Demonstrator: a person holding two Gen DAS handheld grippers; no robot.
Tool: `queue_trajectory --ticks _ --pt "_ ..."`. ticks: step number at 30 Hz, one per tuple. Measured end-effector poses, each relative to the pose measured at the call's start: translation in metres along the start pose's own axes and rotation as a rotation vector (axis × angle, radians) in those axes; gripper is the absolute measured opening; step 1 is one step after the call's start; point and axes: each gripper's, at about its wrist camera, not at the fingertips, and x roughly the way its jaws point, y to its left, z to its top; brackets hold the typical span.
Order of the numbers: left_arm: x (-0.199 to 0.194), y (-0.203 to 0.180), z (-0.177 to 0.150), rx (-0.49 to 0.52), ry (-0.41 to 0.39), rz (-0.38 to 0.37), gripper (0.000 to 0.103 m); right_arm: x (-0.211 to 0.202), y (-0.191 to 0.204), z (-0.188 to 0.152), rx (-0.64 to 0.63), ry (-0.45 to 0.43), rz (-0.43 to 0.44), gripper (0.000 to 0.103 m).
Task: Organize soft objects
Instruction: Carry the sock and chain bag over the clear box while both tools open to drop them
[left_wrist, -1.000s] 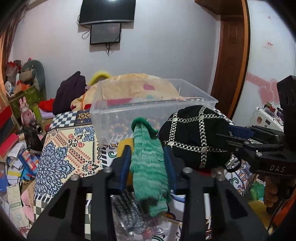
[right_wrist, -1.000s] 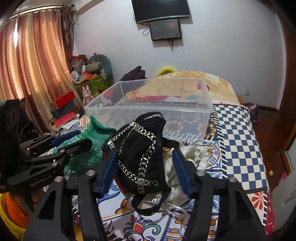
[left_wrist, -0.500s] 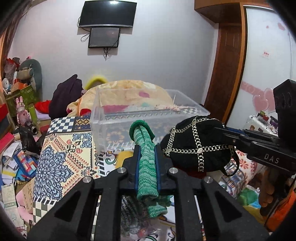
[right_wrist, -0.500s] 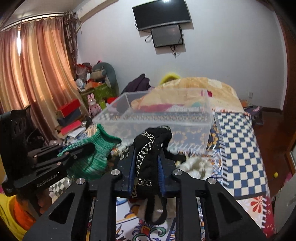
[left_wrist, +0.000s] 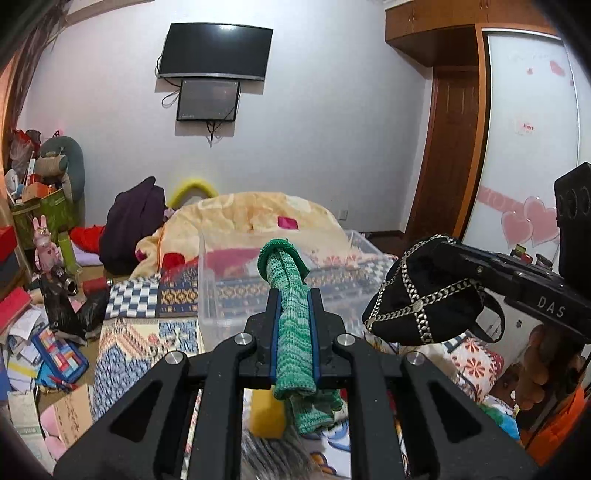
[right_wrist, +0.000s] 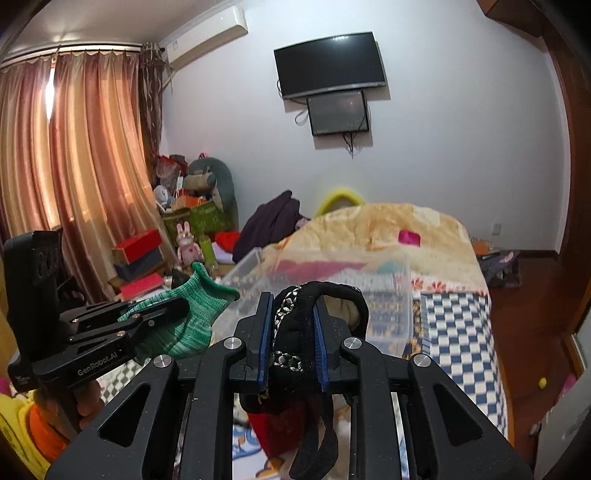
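With the left gripper (left_wrist: 294, 325) clamping the green knitted sock (left_wrist: 291, 332) and the right gripper (right_wrist: 291, 332) clamping the black chain-trimmed cap (right_wrist: 295, 332), carry both well over the far clear plastic bin (left_wrist: 280, 284); only then part the jaws.

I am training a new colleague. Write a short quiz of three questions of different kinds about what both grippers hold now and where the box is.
1. True or false: the left gripper is shut on the green sock.
2. Multiple choice: the right gripper holds A) a yellow sponge, B) the black cap with silver chains, C) nothing.
3. Fill in: the clear plastic box stands on the ____, ahead of both grippers.

Key
1. True; the sock is pinched between the fingers and its cuff sticks out beyond them.
2. B
3. bed
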Motion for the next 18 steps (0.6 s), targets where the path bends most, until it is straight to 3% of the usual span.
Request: queue_trajectory --ticks 6,12,18 --pt "0.016 0.017 0.020 -0.039 0.012 -0.030 0.013 0.005 -0.002 0.024 -0.012 -0.053 -0.008 0.018" --pt "0.032 0.018 0.036 -0.034 -0.001 -0.015 0.013 0.016 -0.005 0.045 -0.014 -0.099 -0.021 0.018" --pt "0.056 0.013 0.049 0.001 -0.002 0.039 0.013 0.036 -0.010 0.048 -0.037 -0.091 -0.055 0.018"
